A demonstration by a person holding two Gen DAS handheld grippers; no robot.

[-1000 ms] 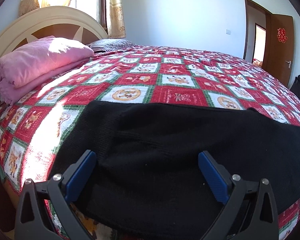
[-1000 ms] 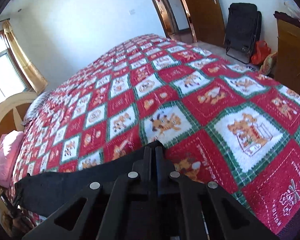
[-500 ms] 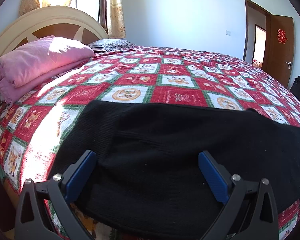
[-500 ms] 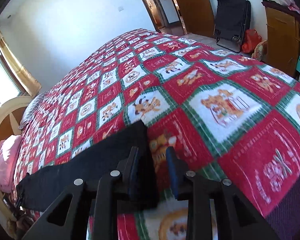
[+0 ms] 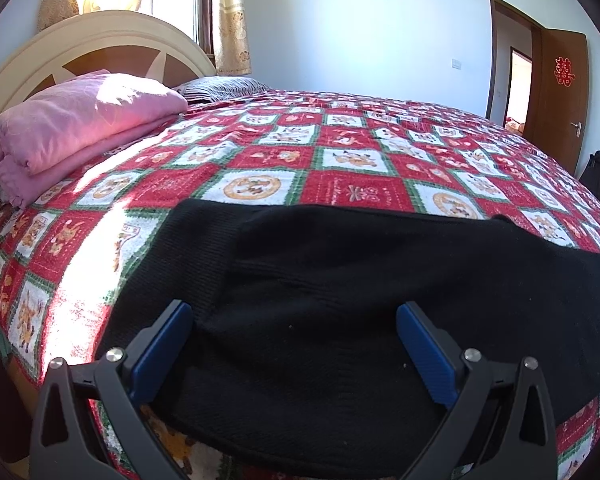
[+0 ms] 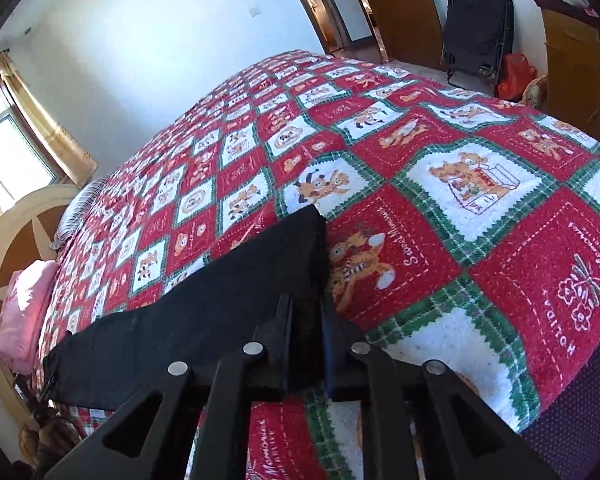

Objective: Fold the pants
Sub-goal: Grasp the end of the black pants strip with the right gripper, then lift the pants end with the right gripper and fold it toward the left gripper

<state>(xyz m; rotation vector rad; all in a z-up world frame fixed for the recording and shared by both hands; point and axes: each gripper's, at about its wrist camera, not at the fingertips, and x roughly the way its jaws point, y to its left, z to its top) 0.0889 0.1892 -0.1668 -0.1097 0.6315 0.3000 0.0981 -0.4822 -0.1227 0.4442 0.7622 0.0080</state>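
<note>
Black knit pants [image 5: 340, 300] lie flat along the near edge of the bed. In the left wrist view my left gripper [image 5: 294, 316] is open, its blue-padded fingers [image 5: 160, 352] spread wide over the waist end of the pants. In the right wrist view the pants [image 6: 204, 312] stretch away to the left, and my right gripper [image 6: 306, 308] is shut on the hem at the leg end. The cloth is pinched between the two fingers just above the quilt.
A red, white and green patchwork quilt [image 5: 340, 160] covers the bed. A folded pink blanket [image 5: 80, 124] lies by the headboard [image 5: 100, 40]. A black bag [image 6: 476, 28], a wooden cabinet [image 6: 572, 60] and a door [image 5: 560, 92] stand beyond the bed.
The right gripper opened a little half a second ago and has closed again on the leg hem, now farther along the bed. The left gripper has stayed open and still.
</note>
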